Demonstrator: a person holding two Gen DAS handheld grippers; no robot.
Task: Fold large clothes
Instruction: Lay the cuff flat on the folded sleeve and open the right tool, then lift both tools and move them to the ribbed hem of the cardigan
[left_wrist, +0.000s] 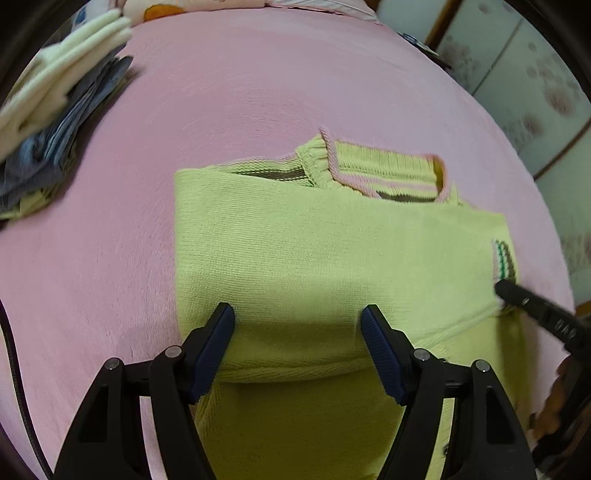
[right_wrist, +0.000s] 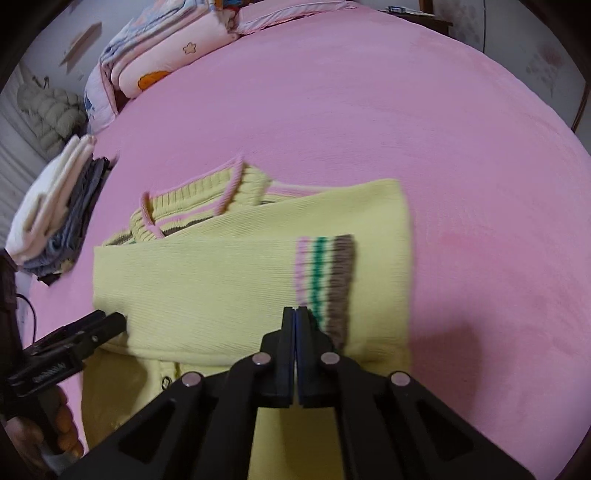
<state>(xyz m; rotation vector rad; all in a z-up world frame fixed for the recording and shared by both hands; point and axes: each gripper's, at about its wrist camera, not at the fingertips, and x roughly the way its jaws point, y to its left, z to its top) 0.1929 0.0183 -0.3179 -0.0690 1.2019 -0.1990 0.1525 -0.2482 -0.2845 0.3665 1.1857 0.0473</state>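
On pink bed (left_wrist: 258, 92), yellow-green knit sweater (left_wrist: 314, 251): soft, floppy, light; grip folded hem edge. Left gripper (left_wrist: 297, 317) fingers wide apart, empty; right gripper (right_wrist: 296, 314) fingers closed, pinching sleeve cuff?—can't tell.

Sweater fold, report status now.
Left gripper open over yellow sweater. Right gripper shut by striped cuff. Sleeves folded in. Clothes stack well clear.

Broad pink bed (right_wrist: 369, 110) surface is lying open beyond and right of the yellow-green knitted sweater (right_wrist: 240, 277); a stack of folded white and grey clothes (right_wrist: 55, 206) and folded floral bedding (right_wrist: 162, 48) are blocking the far-left edge.
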